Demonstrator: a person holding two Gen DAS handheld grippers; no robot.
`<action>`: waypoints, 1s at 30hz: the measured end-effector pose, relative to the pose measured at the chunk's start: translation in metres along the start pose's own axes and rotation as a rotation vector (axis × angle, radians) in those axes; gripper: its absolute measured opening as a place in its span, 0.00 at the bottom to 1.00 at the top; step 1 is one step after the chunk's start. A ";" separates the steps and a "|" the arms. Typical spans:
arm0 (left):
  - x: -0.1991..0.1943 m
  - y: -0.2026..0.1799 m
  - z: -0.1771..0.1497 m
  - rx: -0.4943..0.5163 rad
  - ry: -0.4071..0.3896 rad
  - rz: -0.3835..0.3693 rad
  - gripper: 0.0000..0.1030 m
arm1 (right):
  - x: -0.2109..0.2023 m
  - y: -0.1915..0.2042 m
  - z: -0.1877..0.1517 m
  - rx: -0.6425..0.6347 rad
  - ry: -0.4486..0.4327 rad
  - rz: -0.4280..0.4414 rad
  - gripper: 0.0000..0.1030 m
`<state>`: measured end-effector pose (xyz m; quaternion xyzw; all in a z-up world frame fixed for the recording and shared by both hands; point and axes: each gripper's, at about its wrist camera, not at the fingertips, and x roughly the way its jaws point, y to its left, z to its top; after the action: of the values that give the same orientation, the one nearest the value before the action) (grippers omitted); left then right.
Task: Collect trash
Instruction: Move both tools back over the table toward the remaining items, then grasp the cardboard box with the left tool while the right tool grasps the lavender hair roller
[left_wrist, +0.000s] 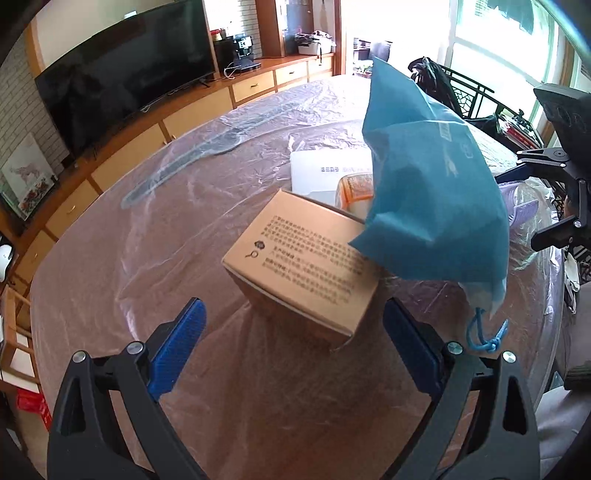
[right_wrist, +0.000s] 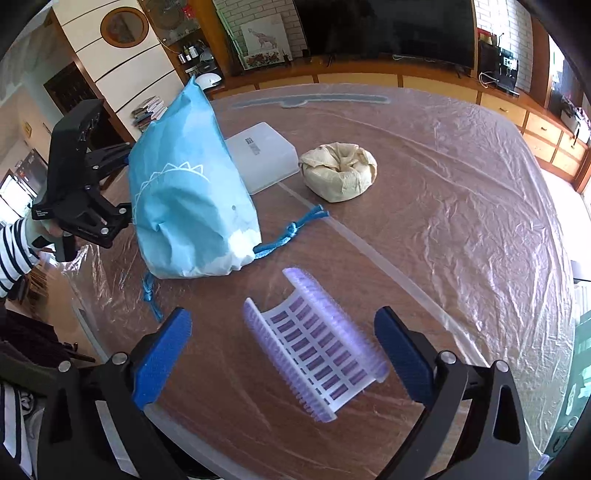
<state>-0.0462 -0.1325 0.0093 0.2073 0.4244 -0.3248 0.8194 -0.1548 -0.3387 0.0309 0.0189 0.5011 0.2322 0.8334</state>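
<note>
A: Where's the trash? I count a cardboard box (left_wrist: 301, 267), a purple plastic tray (right_wrist: 316, 345), a crumpled cloth bundle (right_wrist: 338, 171) and a flat white box (right_wrist: 264, 157), all on the bench (right_wrist: 461, 206) around the blue drawstring bag (right_wrist: 188, 199).

B: Yes, and nothing is held. The left tongs (left_wrist: 293, 334) stand apart just short of the cardboard box; the right tongs (right_wrist: 282, 345) stand apart on either side of the purple tray.

A: What could spoil it?

B: The clear plastic sheet (right_wrist: 480, 177) over the bench lies loose and wrinkled. A pad coming in low could pinch it and drag everything along.

A: And the bag?

B: It leans over the cardboard box. Lifting that box would likely tip it over. The bag's cord (right_wrist: 295, 227) also trails toward the tray and might snag.
</note>
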 end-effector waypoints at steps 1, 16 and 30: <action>0.000 0.000 0.001 0.004 -0.003 -0.004 0.93 | 0.003 0.001 0.002 -0.004 0.008 0.003 0.94; -0.007 0.018 -0.006 -0.125 -0.009 -0.021 0.61 | 0.009 0.017 -0.001 -0.034 0.038 -0.043 0.42; -0.048 -0.004 -0.041 -0.290 -0.052 0.092 0.61 | -0.016 0.023 -0.013 0.115 -0.107 0.014 0.42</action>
<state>-0.0922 -0.0929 0.0260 0.0975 0.4355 -0.2276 0.8655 -0.1805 -0.3273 0.0440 0.0827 0.4683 0.2077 0.8548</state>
